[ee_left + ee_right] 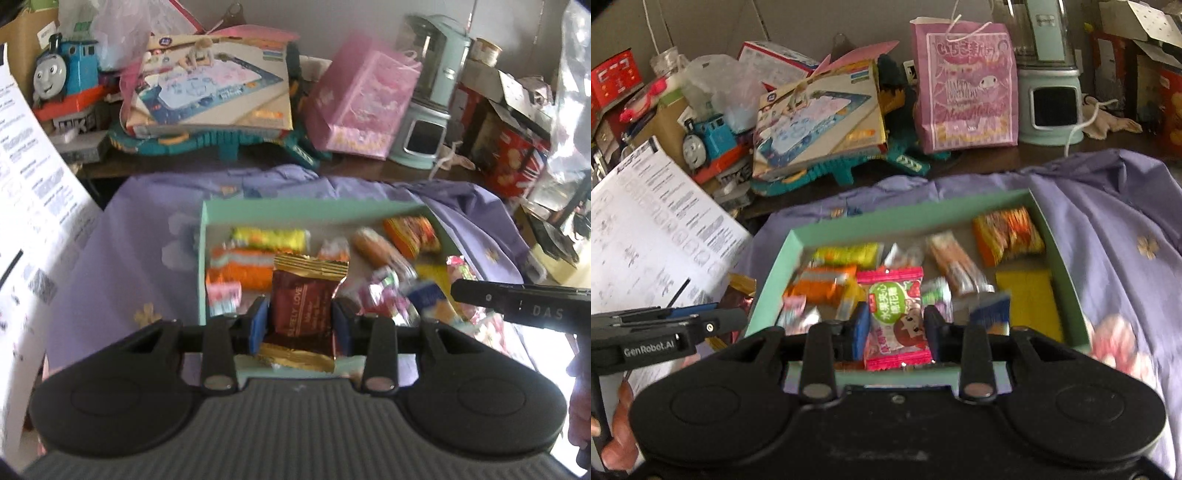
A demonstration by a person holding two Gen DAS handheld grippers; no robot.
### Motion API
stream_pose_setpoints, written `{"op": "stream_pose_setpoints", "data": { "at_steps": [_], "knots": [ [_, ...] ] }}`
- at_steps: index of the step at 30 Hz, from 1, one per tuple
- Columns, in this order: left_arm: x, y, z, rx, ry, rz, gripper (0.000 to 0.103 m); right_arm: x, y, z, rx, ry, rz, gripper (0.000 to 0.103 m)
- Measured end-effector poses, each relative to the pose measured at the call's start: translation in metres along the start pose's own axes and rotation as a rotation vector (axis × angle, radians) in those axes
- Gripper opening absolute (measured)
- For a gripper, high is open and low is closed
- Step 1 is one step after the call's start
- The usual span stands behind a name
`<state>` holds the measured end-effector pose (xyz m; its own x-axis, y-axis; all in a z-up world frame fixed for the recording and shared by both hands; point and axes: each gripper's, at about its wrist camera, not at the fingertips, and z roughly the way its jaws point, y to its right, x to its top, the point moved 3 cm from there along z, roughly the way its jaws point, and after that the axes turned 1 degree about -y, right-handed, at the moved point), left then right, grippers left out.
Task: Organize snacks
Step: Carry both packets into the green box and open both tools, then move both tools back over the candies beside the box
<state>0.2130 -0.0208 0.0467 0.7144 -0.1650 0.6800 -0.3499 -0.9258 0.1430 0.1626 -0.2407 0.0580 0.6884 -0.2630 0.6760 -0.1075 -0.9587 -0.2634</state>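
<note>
My left gripper [300, 325] is clamped on a dark red foil snack packet with gold crimped ends [304, 314], held upright over the near edge of the shallow mint-green cardboard box [203, 258]. My right gripper [897, 328] pinches a pink plastic marshmallow packet with a green label [895, 317] above the same near edge. The box sits on a lilac flowered cloth [1108, 221] and holds loose wrappers, an orange packet [1008, 234] in its far right corner. I judge both packets are being carried out for sorting. To do it well I would keep both grips firm, keep the two tools apart, and clear the box's wall before moving sideways.
</note>
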Motion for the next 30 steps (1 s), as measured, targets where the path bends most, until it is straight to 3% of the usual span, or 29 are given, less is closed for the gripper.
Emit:
{"op": "stream_pose_setpoints", "data": {
  "at_steps": [7, 14, 16, 17, 18, 19, 21, 30],
  "knots": [
    [0.028, -0.002, 0.041, 0.016, -0.025, 0.004, 0.037, 0.041, -0.002, 0.044, -0.012, -0.009, -0.006, 0.031],
    [0.034, -0.006, 0.074, 0.024, -0.066, 0.003, 0.038, 0.049, 0.0, 0.087, -0.02, -0.047, 0.015, 0.031],
    [0.035, -0.008, 0.082, 0.032, -0.079, -0.005, 0.041, 0.051, 0.002, 0.095, -0.025, -0.044, 0.023, 0.039],
    [0.035, -0.008, 0.086, 0.047, -0.084, -0.009, 0.055, 0.051, 0.002, 0.098, -0.028, -0.039, 0.027, 0.048],
    [0.035, -0.009, 0.089, 0.061, -0.09, -0.01, 0.069, 0.051, 0.004, 0.099, -0.032, -0.034, 0.034, 0.078],
    [0.034, -0.01, 0.092, 0.088, -0.093, -0.016, 0.1, 0.049, 0.006, 0.098, -0.041, -0.022, 0.05, 0.103],
    [0.031, -0.011, 0.091, 0.144, -0.078, -0.019, 0.103, 0.046, 0.01, 0.095, -0.04, 0.002, 0.081, 0.103],
    [0.015, -0.007, 0.087, 0.142, -0.123, -0.032, 0.103, 0.022, 0.01, 0.083, -0.058, -0.081, 0.087, 0.103]
  ]
}}
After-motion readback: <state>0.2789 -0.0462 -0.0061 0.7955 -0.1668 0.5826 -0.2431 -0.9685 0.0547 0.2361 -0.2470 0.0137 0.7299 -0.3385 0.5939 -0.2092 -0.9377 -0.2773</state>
